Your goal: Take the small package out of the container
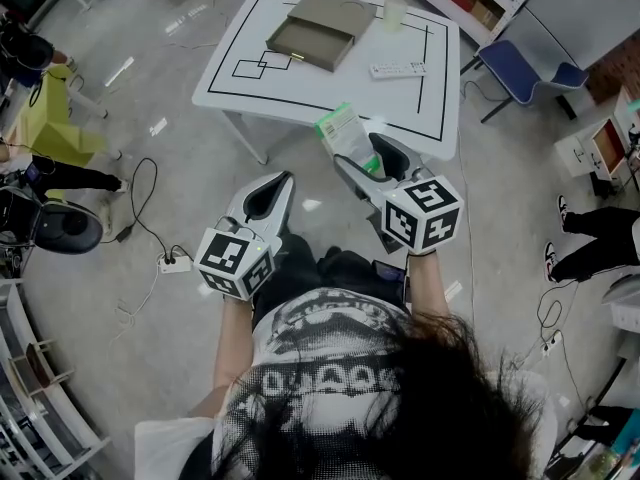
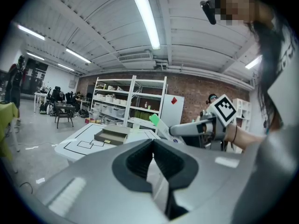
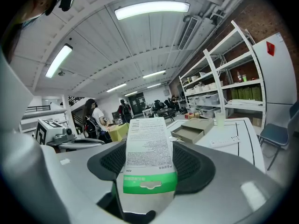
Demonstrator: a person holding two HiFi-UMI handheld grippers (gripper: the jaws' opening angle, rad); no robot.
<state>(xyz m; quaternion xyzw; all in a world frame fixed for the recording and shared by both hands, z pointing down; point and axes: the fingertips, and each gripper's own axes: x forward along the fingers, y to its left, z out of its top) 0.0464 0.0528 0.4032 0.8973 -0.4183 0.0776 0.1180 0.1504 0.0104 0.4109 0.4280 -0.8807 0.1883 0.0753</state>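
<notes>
The small package [image 3: 145, 157], judged light and pliable, is clamped at its green end by the right hand-held gripper [image 1: 368, 164]; the left hand-held gripper [image 1: 262, 200] is closed, empty.

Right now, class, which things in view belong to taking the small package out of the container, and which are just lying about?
Part of the job:
package, clamped in the right gripper
container, open on the table
left gripper, holding nothing

Just lying about:
remote
cup
chair
power strip on the floor
</notes>
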